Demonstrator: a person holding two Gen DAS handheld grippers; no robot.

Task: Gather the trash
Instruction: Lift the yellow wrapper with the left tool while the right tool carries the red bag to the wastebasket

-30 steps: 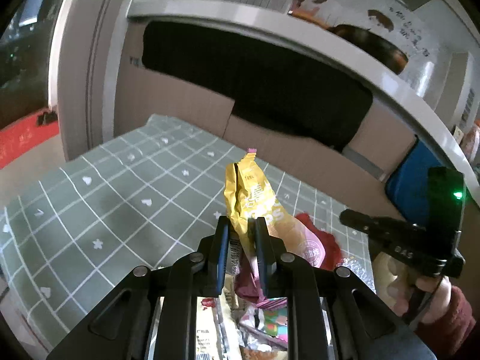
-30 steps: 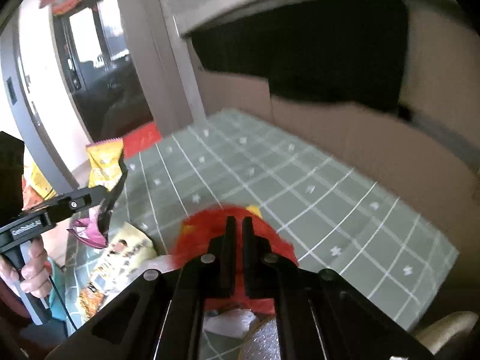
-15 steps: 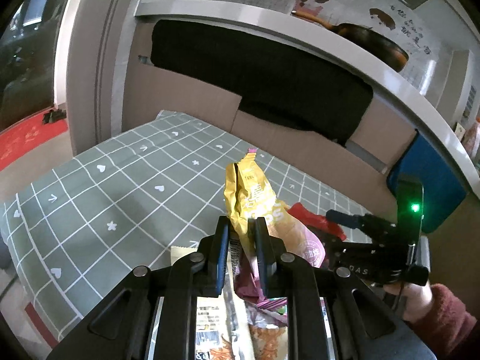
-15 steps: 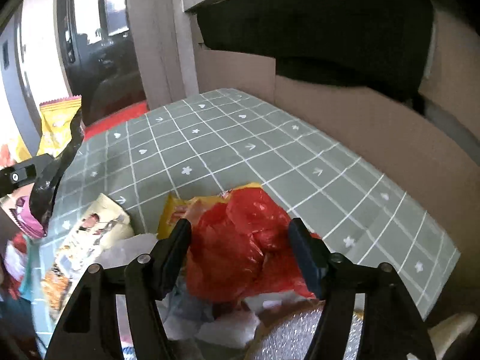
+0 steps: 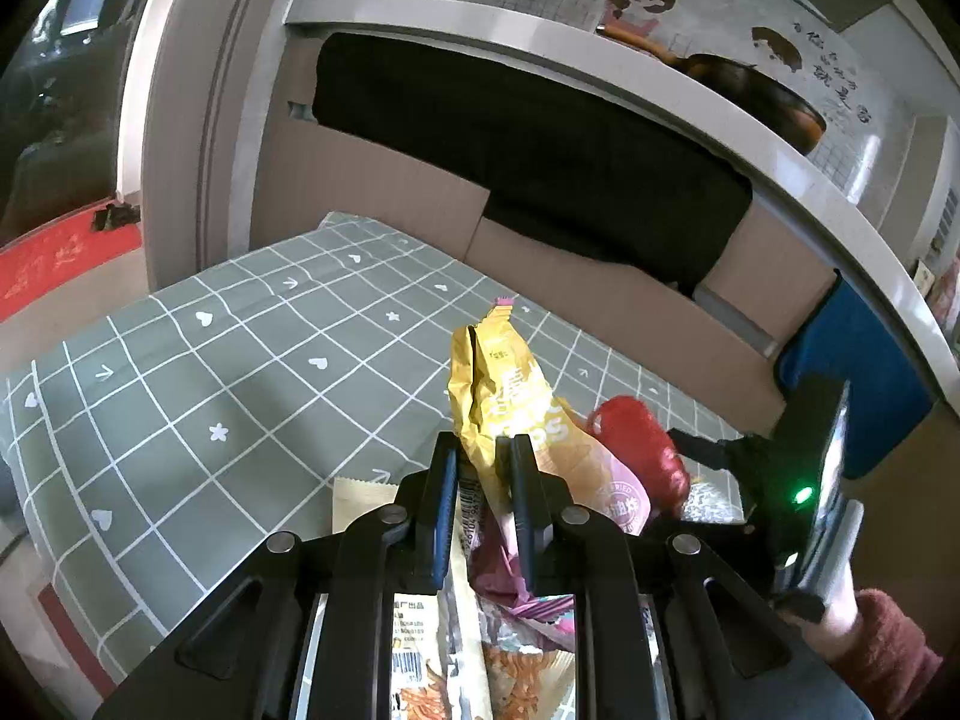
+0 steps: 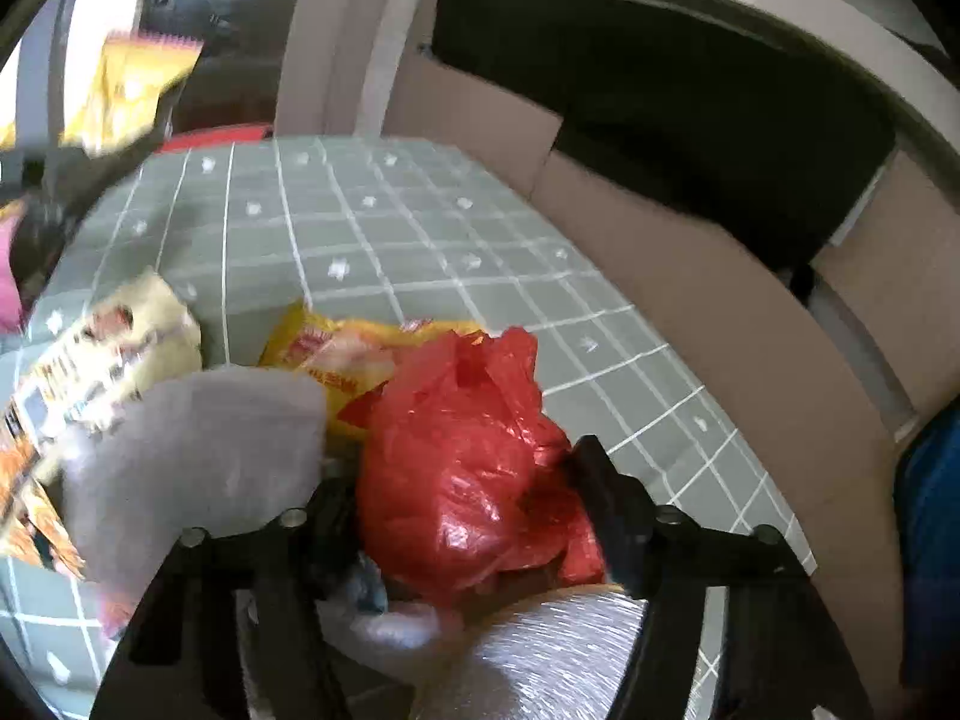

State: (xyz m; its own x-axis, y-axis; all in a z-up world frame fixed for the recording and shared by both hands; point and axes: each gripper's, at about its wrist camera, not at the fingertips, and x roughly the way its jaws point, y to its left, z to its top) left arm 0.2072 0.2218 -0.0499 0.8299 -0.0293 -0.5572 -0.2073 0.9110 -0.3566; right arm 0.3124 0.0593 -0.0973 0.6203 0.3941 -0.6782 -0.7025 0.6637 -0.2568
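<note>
My left gripper [image 5: 480, 468] clamped on a yellow snack wrapper [image 5: 510, 408] held above the green checked tablecloth [image 5: 240, 372], my right gripper [image 6: 456, 474] spread wide, jaws just narrowing slightly, crumpled red plastic bag [image 6: 468, 468] between them on the cloth

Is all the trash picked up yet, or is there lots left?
Not yet. Done: the left gripper already grips a yellow snack packet, with more wrappers bunched in it. In hand: the right gripper, whose jaws have just been opening and then closing a little, sits around the red plastic bag, not squeezing it. Left: a yellow wrapper and a noodle packet lie on the green tablecloth.
</note>
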